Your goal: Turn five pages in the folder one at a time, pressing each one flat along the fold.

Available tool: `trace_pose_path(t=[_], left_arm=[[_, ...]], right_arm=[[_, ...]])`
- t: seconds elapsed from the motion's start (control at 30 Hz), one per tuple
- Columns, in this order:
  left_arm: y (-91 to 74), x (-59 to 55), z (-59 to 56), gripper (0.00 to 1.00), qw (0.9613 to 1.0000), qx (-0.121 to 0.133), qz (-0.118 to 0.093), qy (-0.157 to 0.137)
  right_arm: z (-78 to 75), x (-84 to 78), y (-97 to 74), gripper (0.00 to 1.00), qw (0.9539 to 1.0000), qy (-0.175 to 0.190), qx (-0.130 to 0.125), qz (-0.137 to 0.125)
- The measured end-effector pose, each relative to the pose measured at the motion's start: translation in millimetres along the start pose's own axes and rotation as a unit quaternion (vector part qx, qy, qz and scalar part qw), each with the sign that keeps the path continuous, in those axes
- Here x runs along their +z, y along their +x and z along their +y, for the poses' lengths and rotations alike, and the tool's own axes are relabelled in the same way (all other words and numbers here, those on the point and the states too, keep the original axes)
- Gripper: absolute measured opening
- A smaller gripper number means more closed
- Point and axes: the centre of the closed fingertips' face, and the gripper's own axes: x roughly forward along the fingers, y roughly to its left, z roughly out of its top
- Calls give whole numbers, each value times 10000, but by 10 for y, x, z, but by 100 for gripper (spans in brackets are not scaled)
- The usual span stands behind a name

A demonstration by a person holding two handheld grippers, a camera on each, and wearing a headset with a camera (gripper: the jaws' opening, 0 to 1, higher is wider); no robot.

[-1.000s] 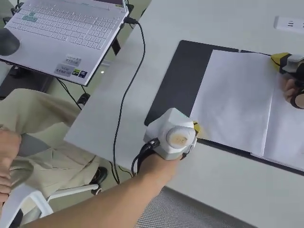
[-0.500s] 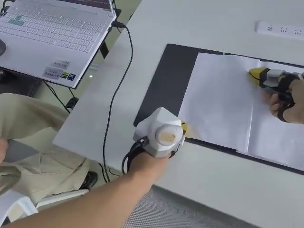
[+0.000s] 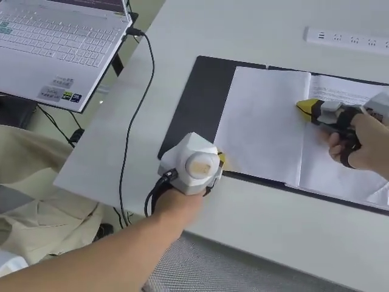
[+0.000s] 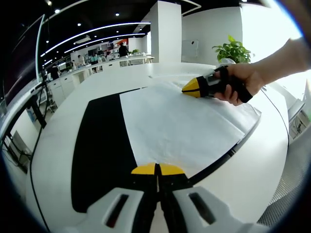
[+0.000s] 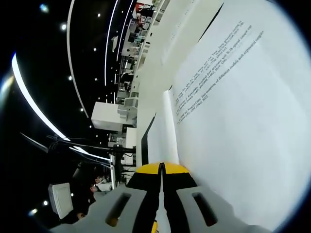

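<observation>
**Status.** The folder point(image 3: 200, 97) lies open on the counter point(image 3: 255, 24); its black inner cover shows to the left of the left claw point(image 3: 219, 160); a turned sheet point(image 3: 261, 121), blank side up, lies flat directly ahead of that claw and reaches to the fold point(image 3: 302, 143); past the fold, beneath the body of the right claw point(image 3: 307, 106), lies the printed page point(image 3: 346, 91).

**Left claw.** The jaws are pressed together, yellow tips meeting, in the left gripper view; nothing is seen between them; the tips sit at the near edge of the turned sheet, apparently steadying it; contact with the paper cannot be confirmed.

**Right claw.** The jaws are pressed together in the right gripper view; the closed tip lies on or just above the paper at the fold, blank sheet to one side, printed lines to the other; judged step in hand: pressing the turned sheet flat along the fold.

**Progress.** At least one sheet lies on the turned side; the number of sheets beneath it cannot be read, so the count out of five is unknown; the tip stands toward the far part of the fold, and the stretch nearer the person is not yet covered; work left, as judged: finish this press, then take the next printed page by its free edge and carry it over.
</observation>
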Motion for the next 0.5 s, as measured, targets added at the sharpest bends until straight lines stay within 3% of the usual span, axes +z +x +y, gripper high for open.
trace_pose_path(t=[0.2, 0.5], left_arm=[[4, -2, 2, 0, 10000, 9, 1, 14], [3, -4, 5, 0, 10000, 23, 21, 6]], right_arm=[[-29, -323, -143, 0, 9990, -188, -14, 396], [-66, -771, -312, 0, 9967, -300, -86, 746]])
